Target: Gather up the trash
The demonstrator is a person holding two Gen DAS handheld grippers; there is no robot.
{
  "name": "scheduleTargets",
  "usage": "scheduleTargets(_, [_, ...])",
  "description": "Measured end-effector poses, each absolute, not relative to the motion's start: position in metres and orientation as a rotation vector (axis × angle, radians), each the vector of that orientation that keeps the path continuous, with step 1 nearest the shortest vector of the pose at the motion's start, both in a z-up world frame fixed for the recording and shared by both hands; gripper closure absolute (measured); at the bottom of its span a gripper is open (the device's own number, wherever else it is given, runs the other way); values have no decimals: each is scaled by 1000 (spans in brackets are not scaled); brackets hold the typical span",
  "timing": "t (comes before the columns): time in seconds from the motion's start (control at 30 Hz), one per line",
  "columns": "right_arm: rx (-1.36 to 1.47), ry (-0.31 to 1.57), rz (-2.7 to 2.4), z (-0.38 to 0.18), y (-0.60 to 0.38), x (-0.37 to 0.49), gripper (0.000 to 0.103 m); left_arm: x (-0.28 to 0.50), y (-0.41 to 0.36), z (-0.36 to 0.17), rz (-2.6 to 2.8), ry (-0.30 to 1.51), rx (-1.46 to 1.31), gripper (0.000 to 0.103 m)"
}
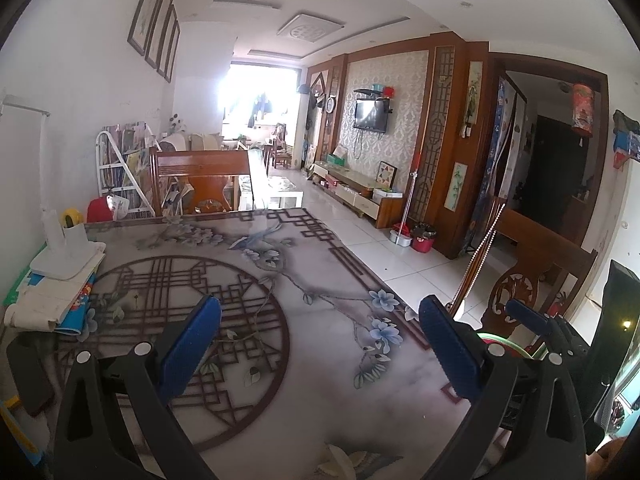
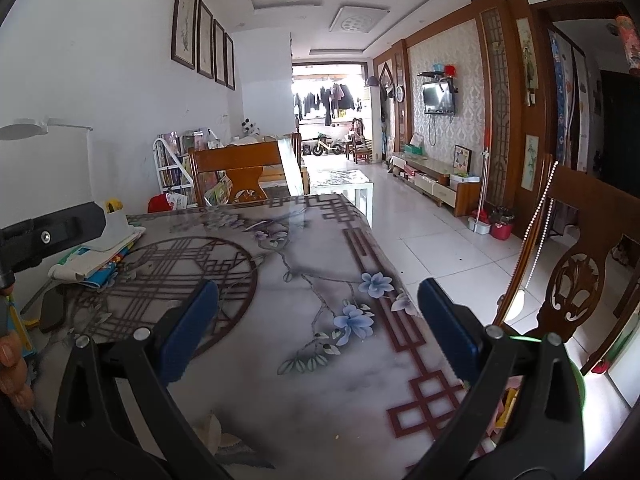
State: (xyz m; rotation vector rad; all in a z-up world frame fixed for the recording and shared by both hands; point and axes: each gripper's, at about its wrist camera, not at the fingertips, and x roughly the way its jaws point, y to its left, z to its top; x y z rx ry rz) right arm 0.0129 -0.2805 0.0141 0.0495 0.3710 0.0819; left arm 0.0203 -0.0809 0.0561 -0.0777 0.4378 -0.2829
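Blue-padded left tongs [image 1: 320, 312] nearest the lens: spread wide, nothing between the pads, held low over the patterned table [image 1: 320, 380]. Right tongs [image 2: 318, 292] likewise gaping, empty, over the same tabletop near its right edge. Right tongs also visible in the left wrist view, just to the right of the left tongs.

Left of both tongs, at the table's wall side: stack of papers and booklets [image 1: 60, 296], white lamp base [image 1: 64, 256] resting on top. Dark flat object [image 2: 52, 308] lying on the table in front of the stack; identity not clear.

Right of and below the right tongs, off the table edge: green-rimmed bin [image 2: 578, 380], partly hidden behind the right finger. Trash [image 2: 506, 404] inside it, yellow and pink scraps, kind not legible.

Beyond the bin: carved wooden chair [image 2: 576, 280], string of white beads [image 2: 540, 220] hanging against its back post.

Far ahead on the floor by the TV cabinet: small red bucket [image 2: 501, 231].
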Motion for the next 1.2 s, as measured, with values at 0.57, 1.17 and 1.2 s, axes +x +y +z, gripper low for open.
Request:
scheduleTargets(0.57, [57,385,78,11,-282,15,5,24,-81,53,-287,459,-74,8])
scheduleTargets(1.17, [61,414,80,7,-282,17,5,26,-77,47,-288,480,-96,8])
scheduleTargets(1.2, [61,422,83,6,-281,18,5,26,-77,47,-291,477,-95,8])
